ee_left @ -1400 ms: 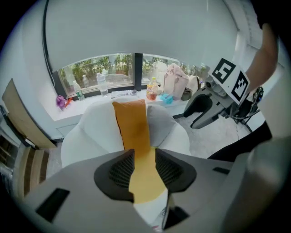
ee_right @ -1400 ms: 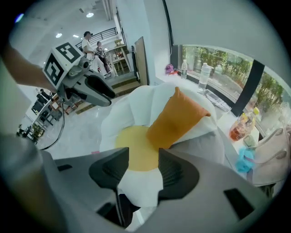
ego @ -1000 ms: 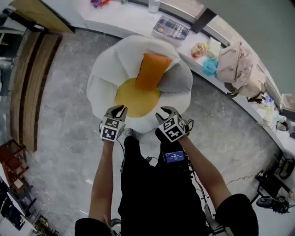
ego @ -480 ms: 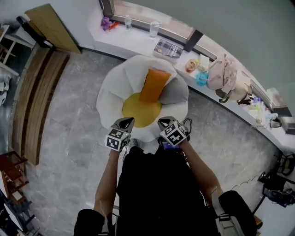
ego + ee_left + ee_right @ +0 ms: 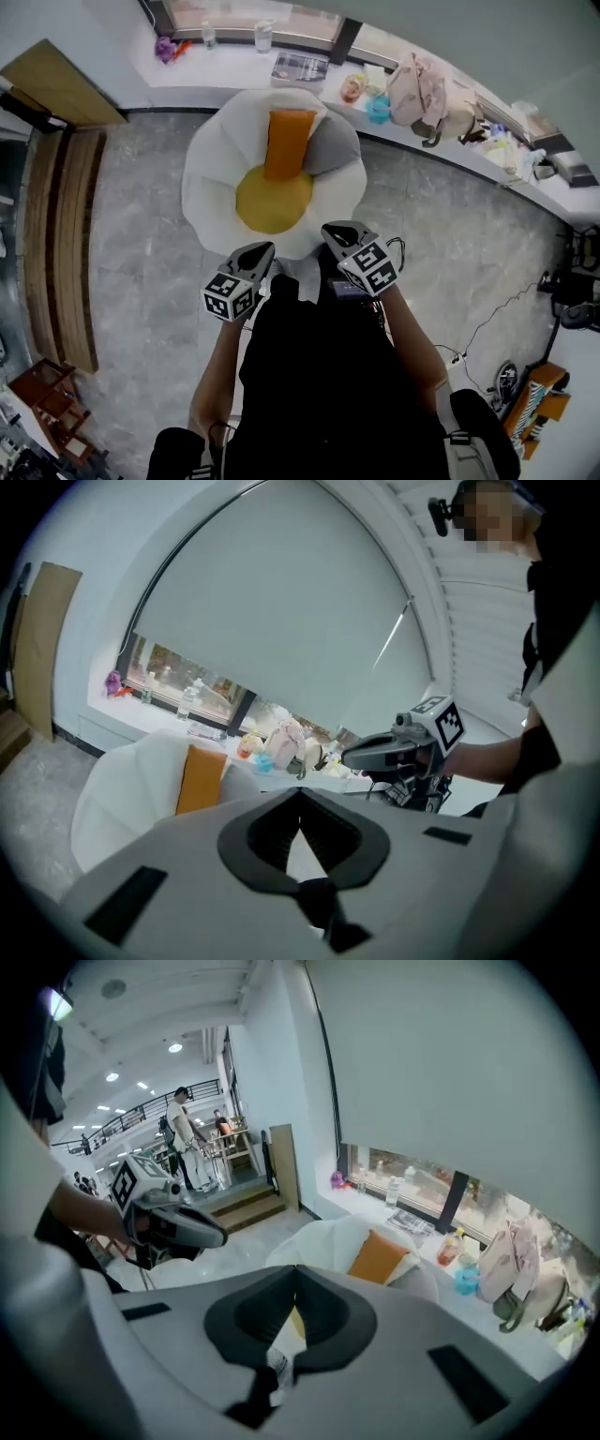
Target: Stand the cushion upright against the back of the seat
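Note:
The orange cushion (image 5: 287, 142) stands upright against the back of the white flower-shaped seat (image 5: 214, 155), above its yellow centre (image 5: 273, 201). The same cushion (image 5: 201, 779) shows in the left gripper view, and the cushion (image 5: 379, 1256) shows in the right gripper view. My left gripper (image 5: 262, 251) is shut and empty, held in front of the person's body near the seat's front edge. My right gripper (image 5: 334, 232) is also shut and holds nothing. Both grippers are well clear of the cushion.
A white ledge (image 5: 234, 68) under the window runs behind the seat with bottles (image 5: 263, 36), a magazine (image 5: 300, 66) and a pale bag (image 5: 427, 94). Wooden steps (image 5: 61, 234) lie at the left. Cables (image 5: 487, 314) trail over the grey floor at the right.
Both grippers drew back from the seat and rose toward the person's body, and their jaws closed. The cushion stayed upright against the seat back.

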### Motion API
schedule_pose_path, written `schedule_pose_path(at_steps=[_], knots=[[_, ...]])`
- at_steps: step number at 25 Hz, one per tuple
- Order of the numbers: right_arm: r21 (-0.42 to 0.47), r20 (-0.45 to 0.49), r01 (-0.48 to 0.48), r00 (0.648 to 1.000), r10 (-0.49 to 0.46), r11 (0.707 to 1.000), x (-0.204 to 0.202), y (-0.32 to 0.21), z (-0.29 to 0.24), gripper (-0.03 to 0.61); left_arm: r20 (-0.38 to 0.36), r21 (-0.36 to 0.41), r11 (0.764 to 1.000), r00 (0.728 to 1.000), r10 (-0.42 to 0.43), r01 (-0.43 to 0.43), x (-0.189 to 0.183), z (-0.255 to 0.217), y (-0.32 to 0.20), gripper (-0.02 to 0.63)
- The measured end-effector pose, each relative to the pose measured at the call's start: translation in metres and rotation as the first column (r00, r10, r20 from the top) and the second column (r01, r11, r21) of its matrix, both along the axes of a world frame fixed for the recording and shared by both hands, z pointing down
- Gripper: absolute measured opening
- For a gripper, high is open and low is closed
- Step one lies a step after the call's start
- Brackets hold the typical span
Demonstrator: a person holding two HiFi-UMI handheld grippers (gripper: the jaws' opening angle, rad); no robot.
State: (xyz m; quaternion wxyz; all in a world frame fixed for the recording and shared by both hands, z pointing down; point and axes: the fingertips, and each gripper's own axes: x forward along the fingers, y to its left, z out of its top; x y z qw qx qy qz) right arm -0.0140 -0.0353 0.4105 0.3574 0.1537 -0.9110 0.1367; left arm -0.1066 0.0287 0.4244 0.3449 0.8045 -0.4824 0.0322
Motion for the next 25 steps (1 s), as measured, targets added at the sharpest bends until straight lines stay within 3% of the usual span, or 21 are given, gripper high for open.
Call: schedule_pose_path(at_steps=[6,11,17,25], knots=[[-0.061,0.136,-0.02,0.99,0.028,0.998,0.025,0.031,-0.03,0.018,0.004,0.022,0.999,0.999,0.046,-0.046,0.034,-0.013,0.004,0.014],[-0.055,0.191,-0.002,0.981,0.013,0.998,0.055,0.047,-0.043,0.017,0.046,0.114,0.993,0.998,0.035,-0.04,0.067,-0.047,0.013,0.014],[-0.022,0.29,0.038,0.956,-0.03,0.999,0.112,0.076,-0.082,0.017,0.044,0.163,0.987,0.999,-0.021,0.013,0.134,-0.082,0.046,0.014],[-0.014,0.398,0.099,0.913,-0.085,0.995,0.178,0.131,-0.093,0.017,0.061,0.186,0.982,0.998,-0.034,0.022,0.214,-0.088,0.105,0.014]])
